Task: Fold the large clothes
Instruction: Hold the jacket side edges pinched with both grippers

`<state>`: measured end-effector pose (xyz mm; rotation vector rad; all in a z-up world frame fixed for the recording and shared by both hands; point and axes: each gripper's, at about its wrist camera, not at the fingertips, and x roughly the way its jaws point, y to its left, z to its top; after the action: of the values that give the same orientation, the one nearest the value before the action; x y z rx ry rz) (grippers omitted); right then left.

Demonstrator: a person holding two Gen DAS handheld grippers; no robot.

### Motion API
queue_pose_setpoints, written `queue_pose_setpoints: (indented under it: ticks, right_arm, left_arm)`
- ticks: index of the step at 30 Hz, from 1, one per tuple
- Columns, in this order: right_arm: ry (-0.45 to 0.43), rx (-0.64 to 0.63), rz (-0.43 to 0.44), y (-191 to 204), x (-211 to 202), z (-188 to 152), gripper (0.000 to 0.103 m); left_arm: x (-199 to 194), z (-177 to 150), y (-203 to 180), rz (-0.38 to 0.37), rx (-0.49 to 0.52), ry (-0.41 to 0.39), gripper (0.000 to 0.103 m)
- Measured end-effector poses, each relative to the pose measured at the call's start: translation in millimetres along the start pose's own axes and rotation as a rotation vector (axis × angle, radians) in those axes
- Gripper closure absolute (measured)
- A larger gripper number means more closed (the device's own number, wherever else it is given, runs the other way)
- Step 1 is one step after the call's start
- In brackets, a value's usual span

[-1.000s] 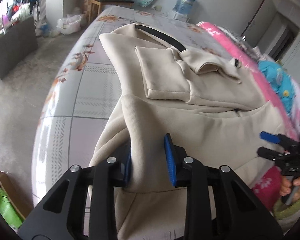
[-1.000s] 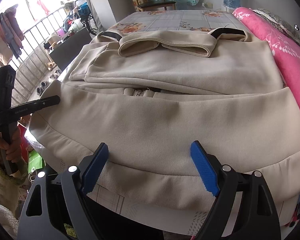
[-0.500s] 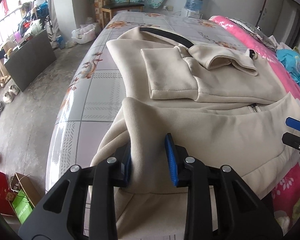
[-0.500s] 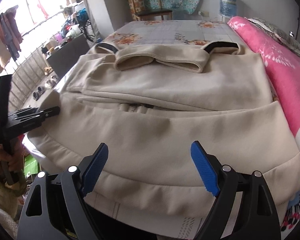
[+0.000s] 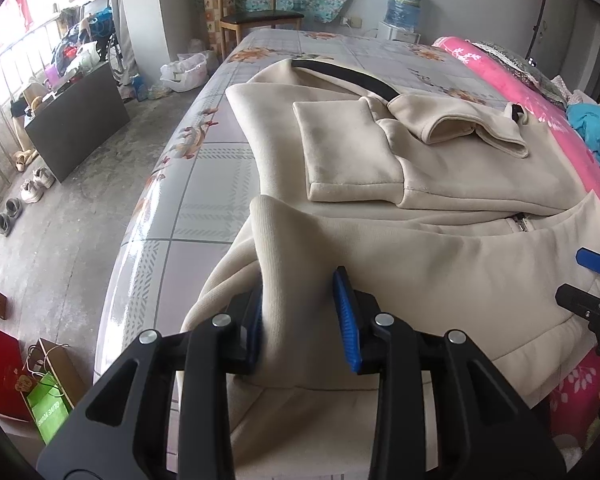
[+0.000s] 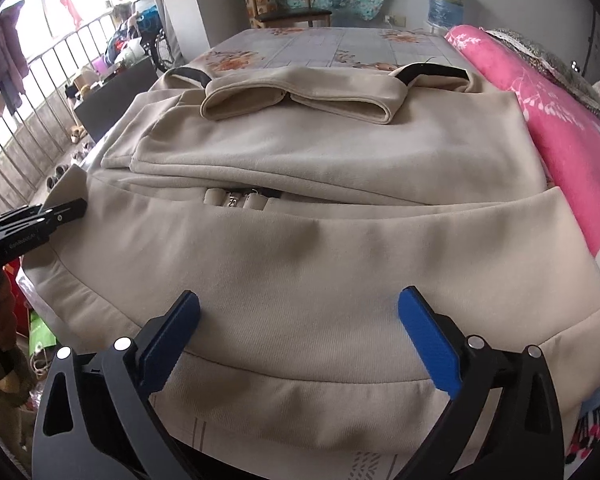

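A large beige zip jacket (image 5: 440, 264) lies on the bed, sleeves folded across its upper part and its lower part folded up toward the zipper (image 6: 236, 200). My left gripper (image 5: 300, 312) is shut on a raised fold of the jacket's hem at the left corner. My right gripper (image 6: 296, 336) is open, jaws wide apart, just above the jacket's lower hem (image 6: 300, 392) with nothing between them. The right gripper also shows at the right edge of the left wrist view (image 5: 592, 284). The left gripper shows at the left edge of the right wrist view (image 6: 40, 220).
The bed (image 5: 204, 184) has a glossy floral checked cover. A pink blanket (image 6: 560, 132) runs along its right side. To the left are a concrete floor, shoes (image 5: 32, 188), a dark cabinet (image 5: 80, 120) and bags (image 5: 48, 408). A chair (image 5: 260, 16) and water bottle (image 5: 406, 0) stand beyond.
The left gripper has kept hold of the hem fold while its view swung up and right. The right gripper stayed open and moved slightly closer over the lower hem.
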<state>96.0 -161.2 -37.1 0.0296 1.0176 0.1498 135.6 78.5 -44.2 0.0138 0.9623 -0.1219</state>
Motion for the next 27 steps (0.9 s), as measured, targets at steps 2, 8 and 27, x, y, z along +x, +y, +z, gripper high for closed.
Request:
queue_pose_setpoints:
  ticks: [2, 8, 27]
  right_arm:
    - [-0.008, 0.000, -0.003, 0.2, -0.3, -1.0, 0.006]
    - [-0.009, 0.009, 0.013, -3.4, -4.2, -2.3, 0.006]
    - [-0.089, 0.217, -0.022, -146.7, -67.2, 23.6, 0.025]
  left_arm:
    - [-0.3, -0.2, -1.5, 0.009, 0.004, -0.004, 0.071]
    - [-1.1, -0.9, -1.4, 0.008, 0.002, -0.006, 0.071]
    - [-0.7, -0.2, -1.6, 0.021, 0.020, -0.013, 0.071]
